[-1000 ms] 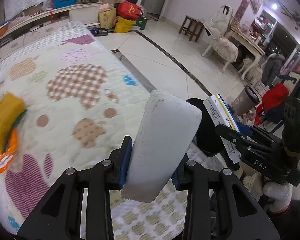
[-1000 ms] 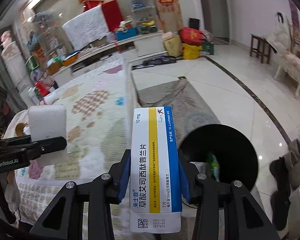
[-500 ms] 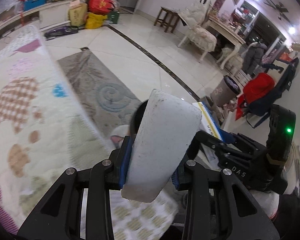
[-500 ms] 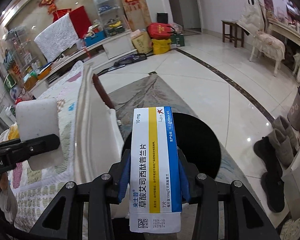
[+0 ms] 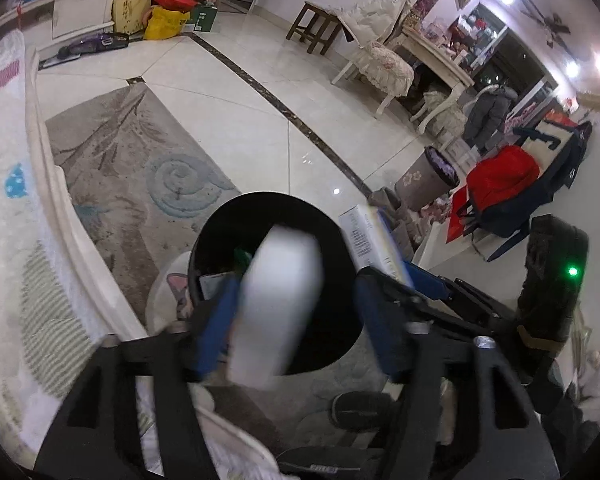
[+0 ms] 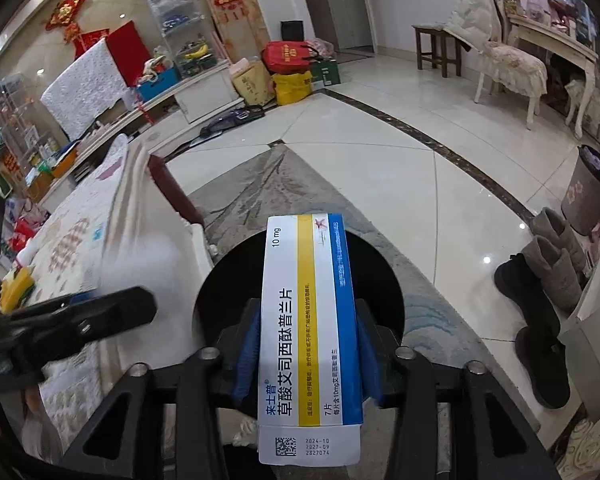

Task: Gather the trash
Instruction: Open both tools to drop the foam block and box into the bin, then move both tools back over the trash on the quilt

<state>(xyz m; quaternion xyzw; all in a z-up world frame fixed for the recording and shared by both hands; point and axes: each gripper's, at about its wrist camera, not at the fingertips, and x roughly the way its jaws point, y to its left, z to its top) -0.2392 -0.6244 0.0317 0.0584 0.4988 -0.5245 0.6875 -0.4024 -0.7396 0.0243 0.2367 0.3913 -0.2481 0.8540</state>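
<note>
This is a home's living room. A glossy tiled floor (image 6: 380, 128) carries a patterned rug (image 5: 132, 168), with a quilt-covered bed (image 6: 72, 248), a cushioned chair (image 6: 512, 68), a wooden stool (image 5: 316, 26) and boots (image 6: 540, 300) around. Red festive hangings (image 6: 66, 16) decorate the wall.

Pale tiled floor (image 6: 380, 152) with grey patterned rug (image 5: 132, 176), black bin (image 5: 324, 344) on the rug.

L gripper (image 5: 296, 320) jaws just opened – white foam block (image 5: 278, 308) loose btwn pads, black bin (image 5: 276, 280) beneath; medicine box (image 5: 370, 240) at 2 o'clock.
</note>
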